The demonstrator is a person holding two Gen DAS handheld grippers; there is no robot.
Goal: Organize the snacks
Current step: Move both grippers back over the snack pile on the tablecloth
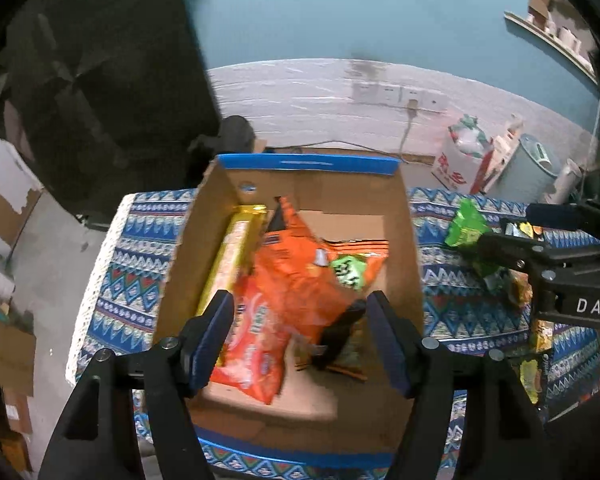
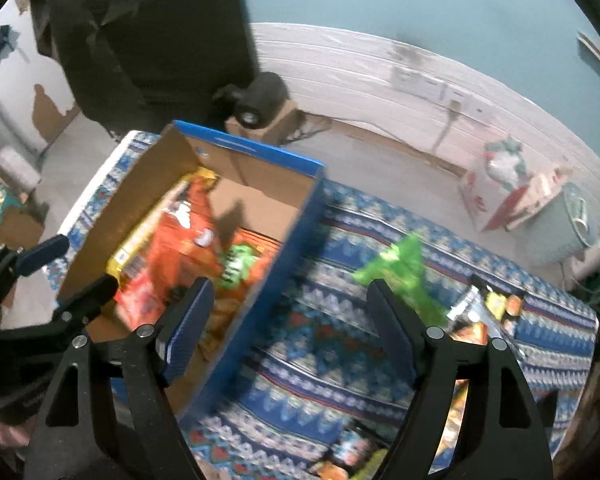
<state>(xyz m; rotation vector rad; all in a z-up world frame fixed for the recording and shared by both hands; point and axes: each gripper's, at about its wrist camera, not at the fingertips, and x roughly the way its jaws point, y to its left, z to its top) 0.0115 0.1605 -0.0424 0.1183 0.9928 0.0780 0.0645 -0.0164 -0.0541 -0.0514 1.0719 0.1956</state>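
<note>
An open cardboard box [image 1: 404, 216] with a blue rim stands on a table under a blue patterned cloth [image 1: 452, 292]. Inside lie a big orange snack bag [image 1: 296, 280], a long yellow pack [image 1: 232, 256] along the left wall and a small green packet [image 1: 350, 272]. My left gripper [image 1: 300, 320] hangs open above the box's near half, its pads pressing on nothing. My right gripper [image 2: 292, 312] is open above the box's right wall [image 2: 276, 292] and the cloth, empty. A bright green packet [image 2: 400, 272] lies on the cloth beyond its right finger.
Several more snack packets [image 2: 488, 312] lie on the cloth to the right and at the near edge [image 2: 348, 452]. A dark bulky object [image 1: 100, 80] stands behind the table's left. On the floor at the back right are a white carton [image 1: 460, 160] and a grey bin [image 1: 536, 168].
</note>
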